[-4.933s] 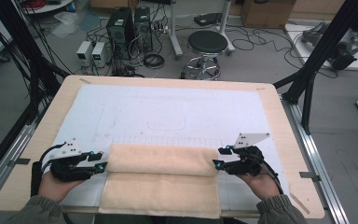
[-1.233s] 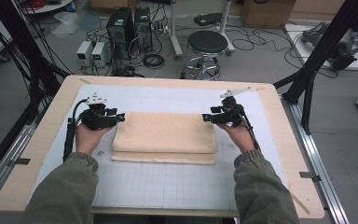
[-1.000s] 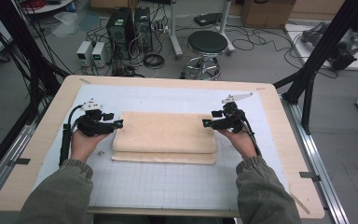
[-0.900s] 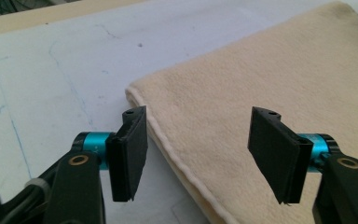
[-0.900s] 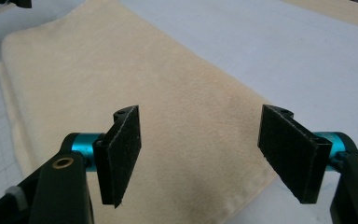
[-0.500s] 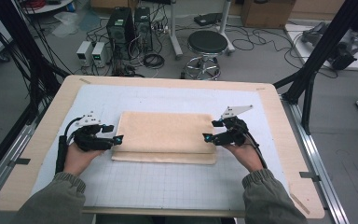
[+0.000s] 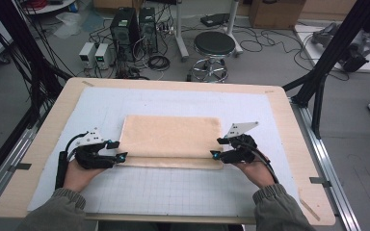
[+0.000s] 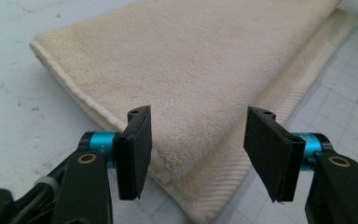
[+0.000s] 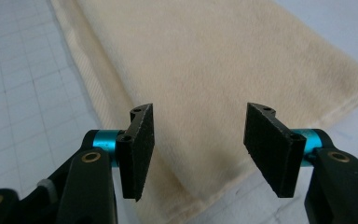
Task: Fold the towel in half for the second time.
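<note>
High view: your left gripper [image 7: 120, 150] and right gripper [image 7: 216, 147], jaws apart and lately narrowing, flank the folded towel [image 7: 171, 139]; an uneven pinch could catch only the top layer and undo the fold.

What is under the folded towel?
Under the towel lies the white gridded mat on the wooden table. Its lower layer peeks out along the near edge. Anything beneath the middle is covered.

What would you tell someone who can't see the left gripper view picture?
A folded cream towel lies on a white gridded mat, its near corner between the open black pads of the left claw, which do not touch it.
</note>
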Tool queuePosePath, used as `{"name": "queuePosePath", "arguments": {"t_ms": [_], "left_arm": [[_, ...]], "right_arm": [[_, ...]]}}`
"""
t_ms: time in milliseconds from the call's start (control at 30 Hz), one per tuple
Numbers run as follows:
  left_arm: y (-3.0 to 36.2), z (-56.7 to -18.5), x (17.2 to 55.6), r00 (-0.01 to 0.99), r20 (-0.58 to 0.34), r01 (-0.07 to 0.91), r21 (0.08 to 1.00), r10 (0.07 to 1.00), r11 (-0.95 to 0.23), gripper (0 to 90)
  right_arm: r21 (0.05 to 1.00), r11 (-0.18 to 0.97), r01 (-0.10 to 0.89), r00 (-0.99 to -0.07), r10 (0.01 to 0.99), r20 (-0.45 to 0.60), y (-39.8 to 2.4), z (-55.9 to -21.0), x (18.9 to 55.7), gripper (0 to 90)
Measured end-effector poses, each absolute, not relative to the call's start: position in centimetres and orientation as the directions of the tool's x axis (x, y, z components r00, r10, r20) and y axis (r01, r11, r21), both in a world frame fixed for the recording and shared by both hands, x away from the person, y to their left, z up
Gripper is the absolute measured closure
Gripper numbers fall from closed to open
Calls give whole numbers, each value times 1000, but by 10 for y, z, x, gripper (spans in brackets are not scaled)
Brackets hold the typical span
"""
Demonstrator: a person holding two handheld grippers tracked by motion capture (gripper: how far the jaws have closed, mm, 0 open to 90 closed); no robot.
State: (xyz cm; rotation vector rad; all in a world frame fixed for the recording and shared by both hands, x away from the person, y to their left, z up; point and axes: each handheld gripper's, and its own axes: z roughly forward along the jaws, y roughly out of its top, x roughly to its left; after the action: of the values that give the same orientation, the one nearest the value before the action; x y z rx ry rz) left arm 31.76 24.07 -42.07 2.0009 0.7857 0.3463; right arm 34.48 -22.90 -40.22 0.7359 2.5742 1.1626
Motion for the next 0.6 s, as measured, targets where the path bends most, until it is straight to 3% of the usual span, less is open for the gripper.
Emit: {"name": "queuePosePath", "arguments": {"t_ms": [233, 333, 467, 600], "left_arm": [[235, -430, 323, 762, -57, 407, 817, 645, -408, 449], [230, -435, 325, 768, -23, 405, 791, 641, -457, 550], [232, -437, 325, 751, -26, 406, 807, 660, -430, 709], [233, -433, 324, 749, -14, 392, 815, 662, -427, 798]], "right_arm": [[731, 576, 366, -847, 531, 5, -230, -424, 345, 514], [724, 585, 366, -850, 526, 5, -228, -432, 347, 593], [733, 585, 348, -856, 517, -6, -228, -431, 349, 711], [737, 583, 342, -860, 510, -5, -228, -429, 349, 783]]}}
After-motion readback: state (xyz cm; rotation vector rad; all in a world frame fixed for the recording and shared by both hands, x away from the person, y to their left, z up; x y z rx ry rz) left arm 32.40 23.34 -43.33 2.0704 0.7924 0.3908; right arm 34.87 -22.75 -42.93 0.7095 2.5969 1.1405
